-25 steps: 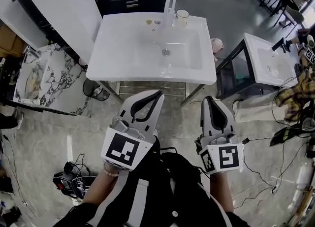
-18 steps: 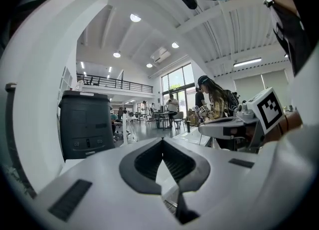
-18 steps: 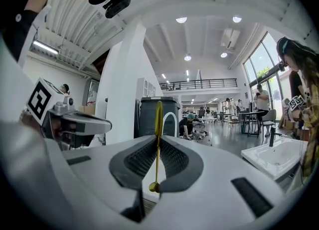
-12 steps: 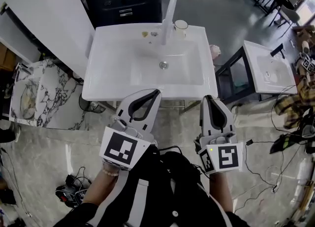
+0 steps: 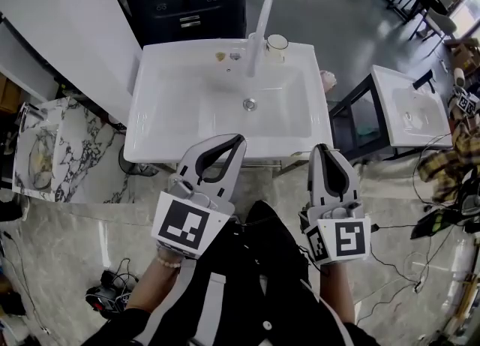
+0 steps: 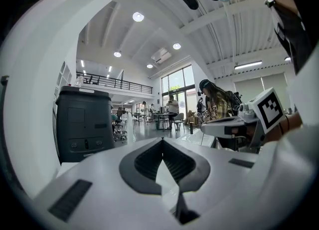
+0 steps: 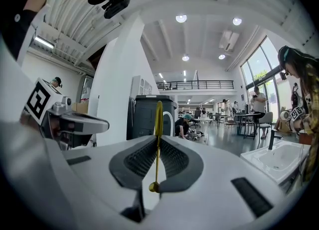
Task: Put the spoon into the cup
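The right claw [image 7: 158,141] is clamped on a thin gold spoon [image 7: 157,116], held upright. Its upper end rises above the jaws and its lower tip shows in the gap behind them. From the head view the spoon cannot be made out inside the right claw [image 5: 328,151]. The left claw [image 6: 162,141] is closed on nothing. Both hover off the front edge of the washbasin [image 5: 150,115]. The cup [image 5: 277,42] stands on its back edge, just right of the faucet [image 5: 259,33]; its contents are too small to tell.
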